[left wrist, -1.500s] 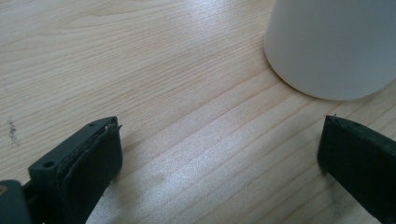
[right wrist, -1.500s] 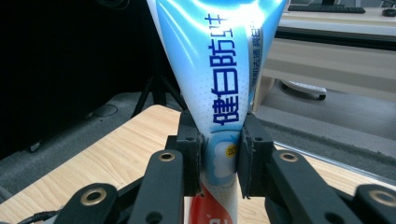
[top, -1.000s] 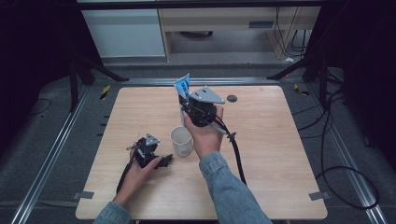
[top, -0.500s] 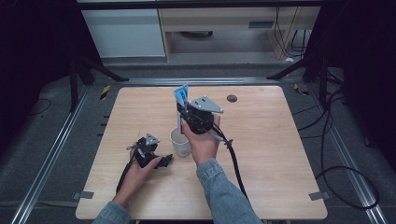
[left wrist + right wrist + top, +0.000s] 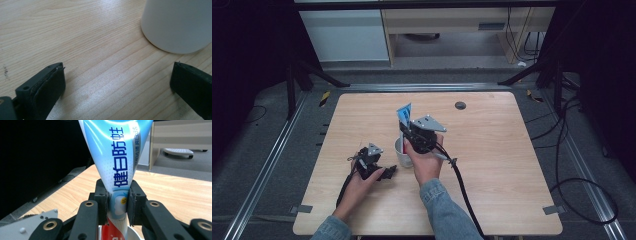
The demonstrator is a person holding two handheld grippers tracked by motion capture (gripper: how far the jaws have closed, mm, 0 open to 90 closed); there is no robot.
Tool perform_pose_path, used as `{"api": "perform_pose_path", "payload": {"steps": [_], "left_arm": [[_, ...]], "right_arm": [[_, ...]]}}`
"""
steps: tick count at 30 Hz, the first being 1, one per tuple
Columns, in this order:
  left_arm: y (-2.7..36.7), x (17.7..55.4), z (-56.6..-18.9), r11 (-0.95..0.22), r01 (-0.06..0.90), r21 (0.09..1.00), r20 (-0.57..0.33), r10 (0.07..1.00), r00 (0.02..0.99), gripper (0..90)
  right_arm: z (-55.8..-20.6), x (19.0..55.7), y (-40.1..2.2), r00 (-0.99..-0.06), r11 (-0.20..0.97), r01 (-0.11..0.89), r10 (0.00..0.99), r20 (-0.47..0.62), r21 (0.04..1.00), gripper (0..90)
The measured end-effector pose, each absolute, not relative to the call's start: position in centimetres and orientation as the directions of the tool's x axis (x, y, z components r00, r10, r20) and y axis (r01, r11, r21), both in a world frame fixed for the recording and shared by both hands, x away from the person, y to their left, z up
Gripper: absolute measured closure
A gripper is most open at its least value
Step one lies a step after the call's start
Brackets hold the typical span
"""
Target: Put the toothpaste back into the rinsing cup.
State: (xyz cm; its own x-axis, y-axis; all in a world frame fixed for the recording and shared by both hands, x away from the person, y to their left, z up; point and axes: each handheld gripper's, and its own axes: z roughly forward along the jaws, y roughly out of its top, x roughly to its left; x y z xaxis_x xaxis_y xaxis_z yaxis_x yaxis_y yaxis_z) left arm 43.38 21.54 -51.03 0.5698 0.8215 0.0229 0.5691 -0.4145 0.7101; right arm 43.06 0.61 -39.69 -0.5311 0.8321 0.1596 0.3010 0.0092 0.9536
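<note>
The right gripper (image 5: 117, 207) is clamped on the tube (image 5: 117, 162), which stands upright with its flat end up and its lower end just above the mouth of the cup (image 5: 403, 152), so I judge the coming move is straight down. The left gripper (image 5: 117, 85) rests on the table (image 5: 512, 165) beside the cup, jaws apart and empty.

Toothpaste tube (image 5: 117, 162): top and lower end cut off in right gripper view. White cup (image 5: 178, 25): cropped by the frame in left gripper view; mostly hidden behind right hand (image 5: 424, 162) in high view.
</note>
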Motion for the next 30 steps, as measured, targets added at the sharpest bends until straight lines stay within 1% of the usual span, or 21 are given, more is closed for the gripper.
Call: {"api": "perform_pose_path", "payload": {"steps": [14, 30], "left_arm": [[21.5, 43.4, -51.0, -0.409, 0.569, 0.713, 0.021, 0.824, 0.566, 0.0], [21.6, 43.4, -51.0, -0.416, 0.569, 0.709, 0.024, 0.821, 0.57, 0.0]], "right_arm": [[-41.9, 43.3, 0.5, -0.512, 0.001, 0.339, 0.839, 0.184, 0.941, 73.4], [-42.6, 43.5, 0.6, -0.509, -0.002, 0.351, 0.839, 0.193, 0.936, 73.3]]}}
